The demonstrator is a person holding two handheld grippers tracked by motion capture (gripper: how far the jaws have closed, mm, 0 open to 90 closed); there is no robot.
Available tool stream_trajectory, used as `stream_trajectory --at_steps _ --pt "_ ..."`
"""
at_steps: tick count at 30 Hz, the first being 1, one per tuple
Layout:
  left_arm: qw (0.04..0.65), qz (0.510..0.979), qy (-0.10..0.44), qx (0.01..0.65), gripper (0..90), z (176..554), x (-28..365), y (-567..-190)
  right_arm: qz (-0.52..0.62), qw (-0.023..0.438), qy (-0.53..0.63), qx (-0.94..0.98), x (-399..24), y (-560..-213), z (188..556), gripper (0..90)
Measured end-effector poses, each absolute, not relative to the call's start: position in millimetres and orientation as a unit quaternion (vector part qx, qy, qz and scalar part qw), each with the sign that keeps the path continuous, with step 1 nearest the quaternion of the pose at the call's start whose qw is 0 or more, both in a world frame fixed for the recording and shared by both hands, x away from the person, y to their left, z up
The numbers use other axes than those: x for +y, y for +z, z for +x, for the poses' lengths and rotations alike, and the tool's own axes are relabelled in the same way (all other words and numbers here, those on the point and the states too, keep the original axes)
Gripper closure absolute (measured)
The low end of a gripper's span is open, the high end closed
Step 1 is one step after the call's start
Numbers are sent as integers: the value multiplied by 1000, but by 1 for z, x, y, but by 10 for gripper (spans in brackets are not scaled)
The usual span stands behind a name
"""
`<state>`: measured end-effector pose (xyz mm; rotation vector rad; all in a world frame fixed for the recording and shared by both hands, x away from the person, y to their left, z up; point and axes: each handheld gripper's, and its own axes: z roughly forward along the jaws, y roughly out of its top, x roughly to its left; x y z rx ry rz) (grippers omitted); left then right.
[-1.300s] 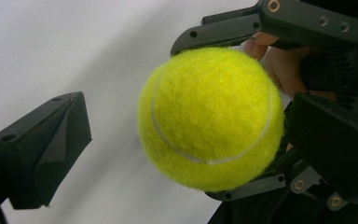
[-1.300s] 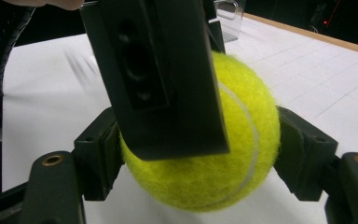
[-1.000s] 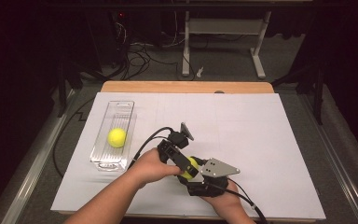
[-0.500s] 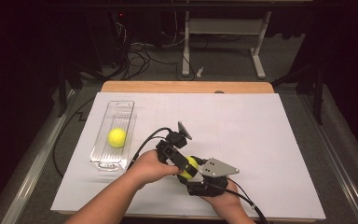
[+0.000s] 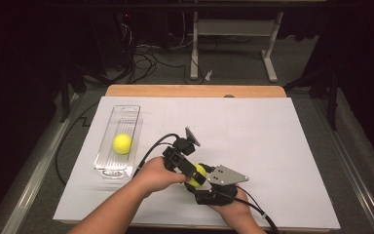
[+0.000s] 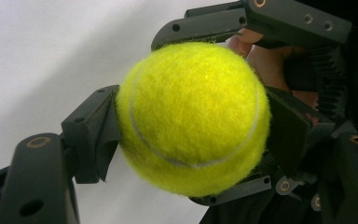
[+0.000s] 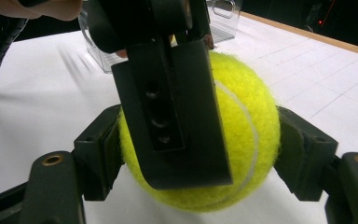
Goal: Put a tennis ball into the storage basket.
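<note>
Near the front edge of the white worktop, both tongs meet on one yellow tennis ball. The left tongs, held in the person's left hand, come in from the left, and their jaws press the ball's two sides, as the left gripper view shows with the felt bulging between the black pads. The right tongs, held in the right hand just behind the ball, are closed on the same ball across its other axis; in the right gripper view a jaw of the left tongs lies over the ball's face. Well to the left, a second tennis ball lies in a clear plastic tray.
</note>
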<state>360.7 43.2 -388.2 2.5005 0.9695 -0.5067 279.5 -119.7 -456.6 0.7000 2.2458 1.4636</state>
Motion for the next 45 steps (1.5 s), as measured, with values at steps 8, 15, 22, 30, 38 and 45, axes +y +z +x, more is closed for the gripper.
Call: stream_trajectory --at_steps 8,15,22,30,38,45 --pt "202 898 -180 347 266 360 44 -387 246 185 522 796 -118 -457 279 271" --pt "202 900 -175 343 266 360 43 -388 246 189 517 798 -117 -458 279 271" --pt "199 904 -172 337 267 360 43 -389 249 189 514 798 -116 -458 278 271" --pt "200 902 -170 344 269 358 43 -387 243 192 517 798 -117 -457 278 269" --pt "209 898 -176 346 270 358 44 -385 241 189 524 795 -116 -458 278 200" --pt "206 899 -167 348 270 359 49 -381 243 192 526 792 -114 -459 279 121"
